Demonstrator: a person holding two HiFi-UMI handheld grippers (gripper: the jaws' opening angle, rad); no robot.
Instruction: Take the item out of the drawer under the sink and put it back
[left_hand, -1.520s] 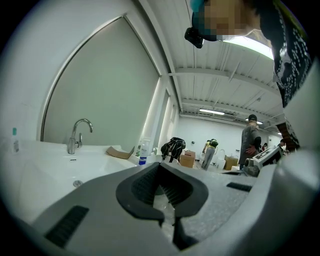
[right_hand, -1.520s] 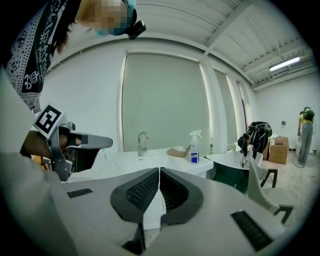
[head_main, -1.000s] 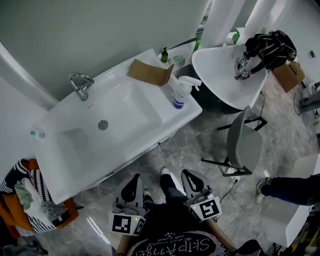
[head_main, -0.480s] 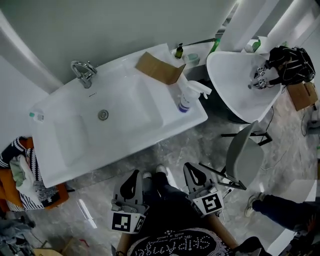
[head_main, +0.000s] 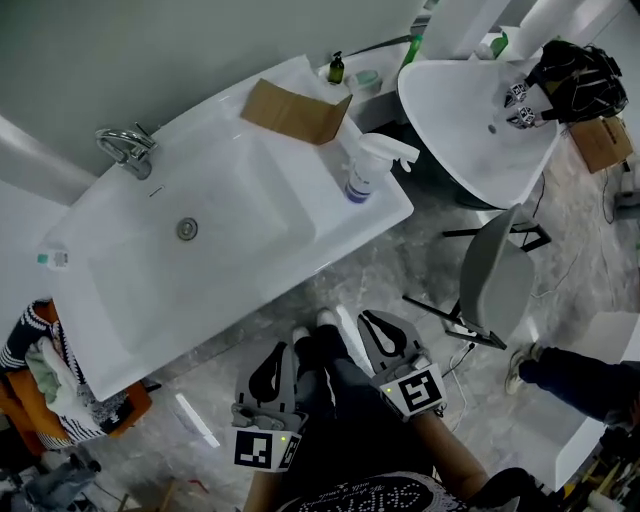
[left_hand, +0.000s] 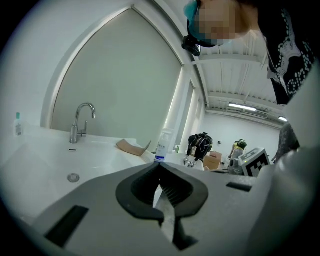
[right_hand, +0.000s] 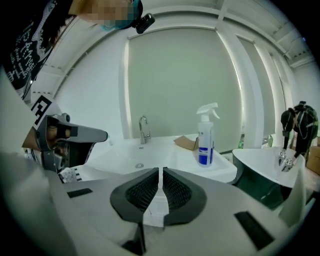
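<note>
Since a second earlier the sink (head_main: 250, 210) had slid toward 11 o'clock in the head view, as the left gripper (head_main: 277, 352) and right gripper (head_main: 373, 322) sank and crept toward its front. Both sets of jaws were pinched together on nothing. I could not see the drawer or the item; I judged them tucked under the sink's overhang, at 12 o'clock and below the jaws, well apart. My worry was that closed tips would knock the sink's edge or skid off the drawer front. A high swing might topple the spray bottle (head_main: 360, 175) at 1 o'clock.
</note>
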